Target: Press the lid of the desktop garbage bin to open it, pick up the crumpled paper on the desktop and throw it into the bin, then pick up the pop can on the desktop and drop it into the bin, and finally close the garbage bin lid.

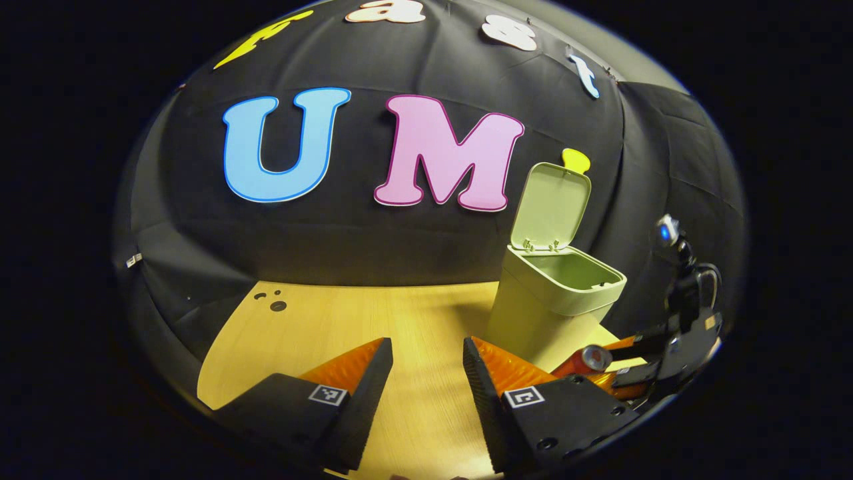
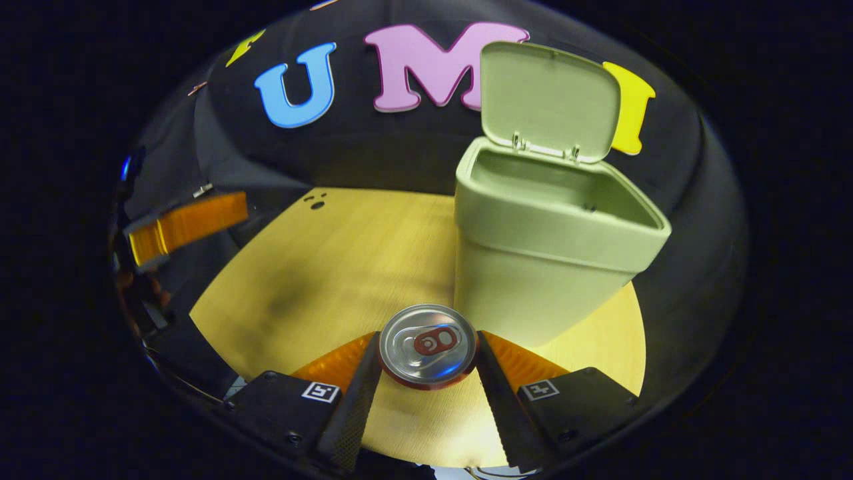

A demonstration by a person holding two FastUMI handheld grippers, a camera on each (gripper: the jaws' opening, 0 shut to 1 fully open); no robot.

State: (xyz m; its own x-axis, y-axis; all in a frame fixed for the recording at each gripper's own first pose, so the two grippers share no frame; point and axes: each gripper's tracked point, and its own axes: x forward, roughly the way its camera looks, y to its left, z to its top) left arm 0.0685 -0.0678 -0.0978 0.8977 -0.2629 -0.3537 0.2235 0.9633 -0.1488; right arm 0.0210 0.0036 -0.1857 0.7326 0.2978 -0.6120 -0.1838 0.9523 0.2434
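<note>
Nearest in the right gripper view, the right tool [image 2: 428,363] grips the can [image 2: 428,345] from both sides, top end facing the camera, just above the tabletop [image 2: 333,267] and near the front of the bin [image 2: 533,267]. To do this step well, I judge the can should rise clear over the near rim before release, so it drops into the open mouth without striking the raised lid [image 2: 550,100] behind. The left tool [image 1: 426,360] hangs wide and empty to the left.
</note>
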